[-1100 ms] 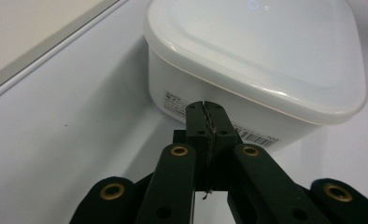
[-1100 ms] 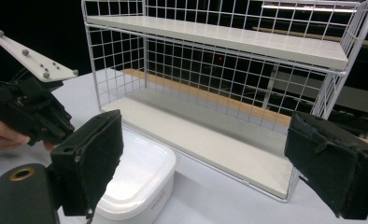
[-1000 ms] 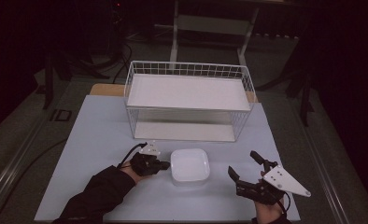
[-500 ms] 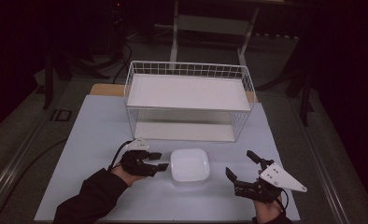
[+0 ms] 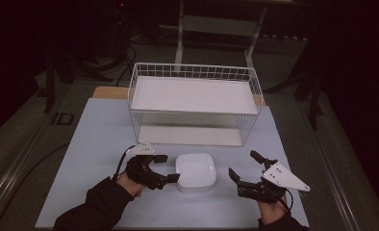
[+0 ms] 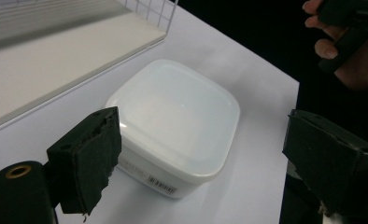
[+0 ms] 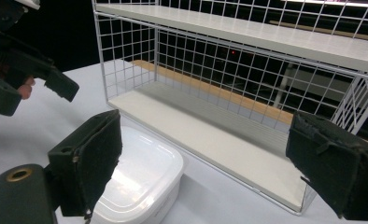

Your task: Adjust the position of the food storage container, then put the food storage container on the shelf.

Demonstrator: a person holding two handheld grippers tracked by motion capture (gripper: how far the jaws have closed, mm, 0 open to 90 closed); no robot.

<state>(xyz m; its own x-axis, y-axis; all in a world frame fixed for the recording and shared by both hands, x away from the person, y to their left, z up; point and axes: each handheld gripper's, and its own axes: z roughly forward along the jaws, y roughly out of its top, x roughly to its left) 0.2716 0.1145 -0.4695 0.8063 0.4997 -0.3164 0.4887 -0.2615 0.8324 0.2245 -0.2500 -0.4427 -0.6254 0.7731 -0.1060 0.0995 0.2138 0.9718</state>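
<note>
A white square lidded container (image 5: 195, 172) sits on the pale table near its front edge. My left gripper (image 5: 168, 168) is open at the container's left side, its nearer jaw close to the edge. In the left gripper view the container (image 6: 173, 116) lies just ahead of the wide-apart jaws of the left gripper (image 6: 205, 128), with nothing between them. My right gripper (image 5: 242, 164) stands open a short way right of the container, clear of it. In the right gripper view the container (image 7: 135, 182) is low and left, behind the left jaw of the right gripper (image 7: 205, 135).
A white wire rack (image 5: 192, 103) with two white shelves stands behind the container, its open front facing me. The lower shelf (image 7: 210, 135) is bare. The other hand with its gripper (image 7: 28, 65) is at the upper left of the right gripper view. The table's right edge (image 6: 285, 79) is close.
My left gripper has swung round and eased in, so its jaws now point at the container's left side. The right gripper has drifted slightly left. The container has not moved.
</note>
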